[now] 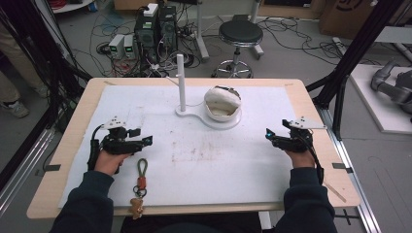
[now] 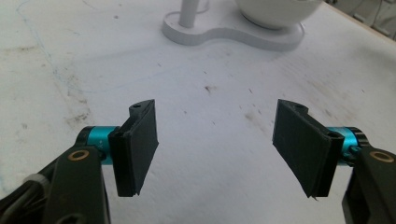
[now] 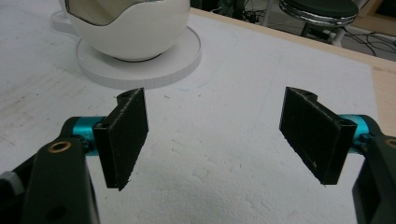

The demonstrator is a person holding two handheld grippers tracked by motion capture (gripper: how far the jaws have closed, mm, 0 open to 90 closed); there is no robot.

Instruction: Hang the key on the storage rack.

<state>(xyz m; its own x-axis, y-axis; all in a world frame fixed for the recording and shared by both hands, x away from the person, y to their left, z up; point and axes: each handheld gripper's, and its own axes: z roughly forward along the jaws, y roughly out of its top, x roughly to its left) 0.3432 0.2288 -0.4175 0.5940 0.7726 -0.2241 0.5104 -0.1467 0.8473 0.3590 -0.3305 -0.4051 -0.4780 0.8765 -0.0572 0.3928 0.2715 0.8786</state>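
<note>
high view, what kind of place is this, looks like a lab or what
Probably a robotics lab or workshop: computer towers amid tangled cables on the floor, a grey robot arm at right, and a black frame around the table.

White stand (image 1: 181,73); cream bowl (image 1: 221,103) at 12 o'clock. Brown-red keychain (image 1: 140,187) at 7. Stained white mat (image 1: 194,160). Black, teal-trimmed left gripper (image 2: 215,144).

High view looks down; both gripper views, low, perhaps share the white stand (image 2: 233,35)
</note>
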